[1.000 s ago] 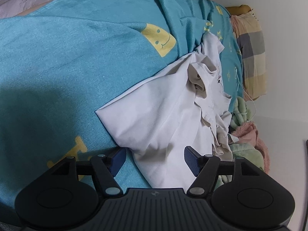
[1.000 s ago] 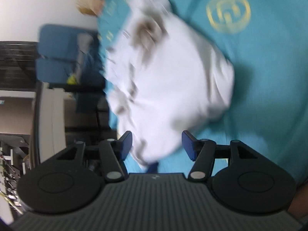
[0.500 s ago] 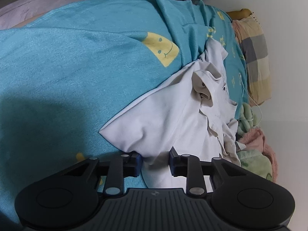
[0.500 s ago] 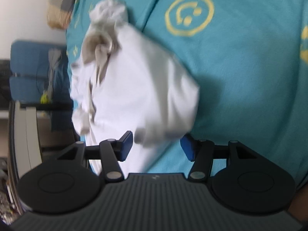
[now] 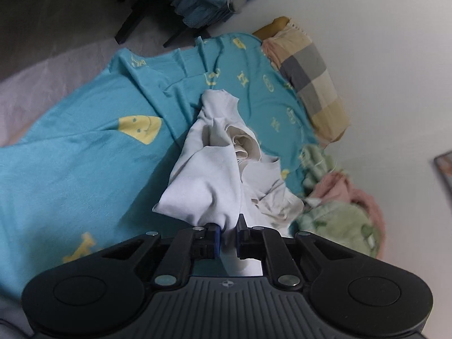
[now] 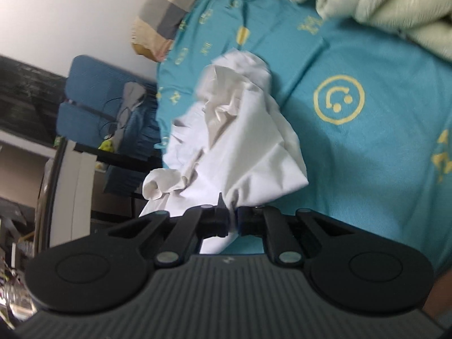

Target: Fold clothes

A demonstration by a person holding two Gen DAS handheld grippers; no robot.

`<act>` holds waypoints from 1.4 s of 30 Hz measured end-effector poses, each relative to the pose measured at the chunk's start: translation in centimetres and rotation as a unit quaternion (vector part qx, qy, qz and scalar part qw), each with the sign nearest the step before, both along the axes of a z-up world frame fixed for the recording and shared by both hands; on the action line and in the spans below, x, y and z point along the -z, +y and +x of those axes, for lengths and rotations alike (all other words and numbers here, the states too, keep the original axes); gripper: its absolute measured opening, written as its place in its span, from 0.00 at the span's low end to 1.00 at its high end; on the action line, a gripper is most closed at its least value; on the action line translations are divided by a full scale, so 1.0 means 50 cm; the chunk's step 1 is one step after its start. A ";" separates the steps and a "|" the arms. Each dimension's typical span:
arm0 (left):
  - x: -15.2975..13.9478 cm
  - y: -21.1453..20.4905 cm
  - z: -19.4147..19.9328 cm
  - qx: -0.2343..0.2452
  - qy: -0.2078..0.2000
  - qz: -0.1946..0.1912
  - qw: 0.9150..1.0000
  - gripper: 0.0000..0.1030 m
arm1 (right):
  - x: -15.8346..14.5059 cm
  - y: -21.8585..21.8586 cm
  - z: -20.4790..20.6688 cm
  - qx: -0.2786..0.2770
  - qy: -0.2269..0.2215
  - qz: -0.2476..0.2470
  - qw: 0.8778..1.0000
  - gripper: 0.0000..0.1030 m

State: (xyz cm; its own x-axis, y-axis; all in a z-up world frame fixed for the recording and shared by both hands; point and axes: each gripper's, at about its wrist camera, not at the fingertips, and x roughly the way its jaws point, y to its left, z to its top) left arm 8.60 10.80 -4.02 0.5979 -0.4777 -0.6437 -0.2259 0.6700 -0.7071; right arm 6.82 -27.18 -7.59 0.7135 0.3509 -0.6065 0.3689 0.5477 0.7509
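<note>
A crumpled white garment (image 5: 214, 169) hangs bunched over the teal bed sheet (image 5: 70, 169) with yellow prints. My left gripper (image 5: 228, 236) is shut on one edge of it, cloth pinched between the blue pads, and holds it lifted. In the right wrist view the same white garment (image 6: 248, 147) hangs from my right gripper (image 6: 232, 221), which is shut on another edge. The far end of the garment still trails on the sheet (image 6: 381, 155).
A checked pillow (image 5: 310, 84) lies at the bed's far end by the white wall. Green and pink fleece clothes (image 5: 339, 209) are piled beside the garment, and they also show in the right wrist view (image 6: 381, 5). A blue chair (image 6: 93, 104) stands off the bed's edge.
Both grippers have closed on the white garment and lifted it off the sheet; it was lying spread between open jaws and now hangs bunched.
</note>
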 end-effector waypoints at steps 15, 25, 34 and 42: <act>-0.148 0.021 -0.180 0.013 0.016 0.006 1.000 0.11 | -0.128 0.002 -0.189 -0.014 -0.016 0.008 1.000 0.08; -0.034 -0.040 0.162 0.001 0.042 0.021 0.999 0.13 | -0.052 -0.035 0.080 0.030 0.026 0.049 0.998 0.08; 0.180 -0.040 0.376 0.037 0.077 0.012 0.996 0.16 | 0.117 -0.058 0.289 0.028 0.079 0.053 0.995 0.09; 0.209 -0.054 0.406 0.088 0.053 0.049 0.993 0.19 | 0.168 -0.065 0.323 0.024 0.109 0.065 0.992 0.10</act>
